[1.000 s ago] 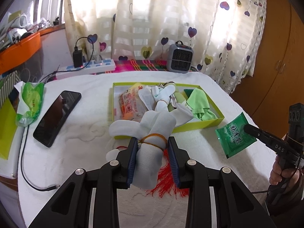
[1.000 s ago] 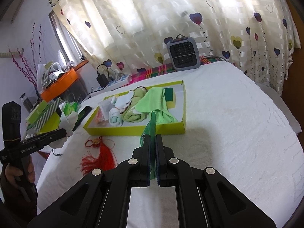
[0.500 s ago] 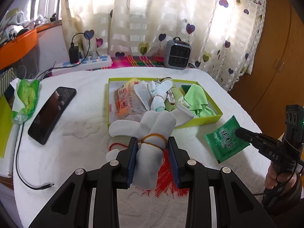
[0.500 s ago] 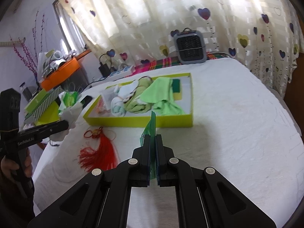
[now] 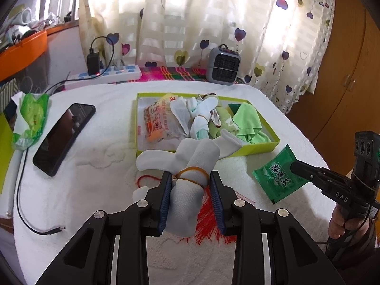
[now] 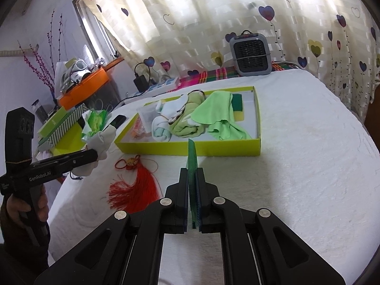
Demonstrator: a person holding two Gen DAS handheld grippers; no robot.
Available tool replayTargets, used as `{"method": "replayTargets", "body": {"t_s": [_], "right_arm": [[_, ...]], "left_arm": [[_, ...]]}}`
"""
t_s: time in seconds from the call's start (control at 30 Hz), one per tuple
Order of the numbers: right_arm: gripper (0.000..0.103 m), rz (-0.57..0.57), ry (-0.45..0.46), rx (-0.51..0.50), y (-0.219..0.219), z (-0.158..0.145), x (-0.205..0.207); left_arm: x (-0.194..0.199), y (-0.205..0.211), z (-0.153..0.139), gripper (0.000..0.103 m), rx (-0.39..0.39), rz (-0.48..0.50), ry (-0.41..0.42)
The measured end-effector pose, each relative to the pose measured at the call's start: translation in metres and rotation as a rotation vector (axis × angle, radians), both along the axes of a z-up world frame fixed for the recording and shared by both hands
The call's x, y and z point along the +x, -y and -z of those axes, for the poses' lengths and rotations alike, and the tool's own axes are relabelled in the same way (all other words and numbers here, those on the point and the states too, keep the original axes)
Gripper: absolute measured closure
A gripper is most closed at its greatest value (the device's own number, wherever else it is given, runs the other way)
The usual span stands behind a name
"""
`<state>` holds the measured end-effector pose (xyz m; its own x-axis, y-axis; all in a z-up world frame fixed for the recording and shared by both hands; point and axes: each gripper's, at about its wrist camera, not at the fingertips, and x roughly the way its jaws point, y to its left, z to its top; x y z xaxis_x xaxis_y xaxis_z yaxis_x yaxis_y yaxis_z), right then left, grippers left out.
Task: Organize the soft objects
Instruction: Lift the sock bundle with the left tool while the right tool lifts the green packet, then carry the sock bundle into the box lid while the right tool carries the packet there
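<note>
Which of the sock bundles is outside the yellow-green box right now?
The pale grey sock bundle tied with an orange rubber band, clamped in the left hand-held gripper. The other bundles lie inside the box.

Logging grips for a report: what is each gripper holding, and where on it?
Left gripper: sock bundle, at its banded middle. Right gripper: green packet, by one edge.

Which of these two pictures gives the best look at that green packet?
The left wrist view. There the green packet faces the camera, showing its printed front while the right tongs hold one edge. In the right wrist view the packet appears only edge-on, as a thin strip between those tongs.
</note>
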<state>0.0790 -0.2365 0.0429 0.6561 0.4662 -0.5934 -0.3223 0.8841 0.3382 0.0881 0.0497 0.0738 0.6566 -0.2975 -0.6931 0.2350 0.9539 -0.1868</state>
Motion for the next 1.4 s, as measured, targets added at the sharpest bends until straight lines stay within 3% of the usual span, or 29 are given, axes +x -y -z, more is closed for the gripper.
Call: {"method": "replayTargets", "body": {"t_s": [0.37,0.63,0.9,1.4], "right_arm": [[0.092,-0.007,-0.038,0.021,-0.002,0.010,0.005],[0.092,-0.004,-0.048,-0.030,-0.009,0.019,0.007],[0.099,0.006,-0.037,-0.049,-0.010,0.019,0.008],[0.100,-0.009,-0.001,0.011,-0.008,-0.002,0.013]], "left_arm": [[0.000,-0.002,0.003,0.073,-0.009,0.002,-0.006],[0.001,-0.001,0.008,0.073,-0.013,0.004,-0.016],[0.003,0.001,0.011,0.073,-0.018,0.009,-0.025],[0.012,0.002,-0.004,0.073,-0.028,0.012,0.005]]}}
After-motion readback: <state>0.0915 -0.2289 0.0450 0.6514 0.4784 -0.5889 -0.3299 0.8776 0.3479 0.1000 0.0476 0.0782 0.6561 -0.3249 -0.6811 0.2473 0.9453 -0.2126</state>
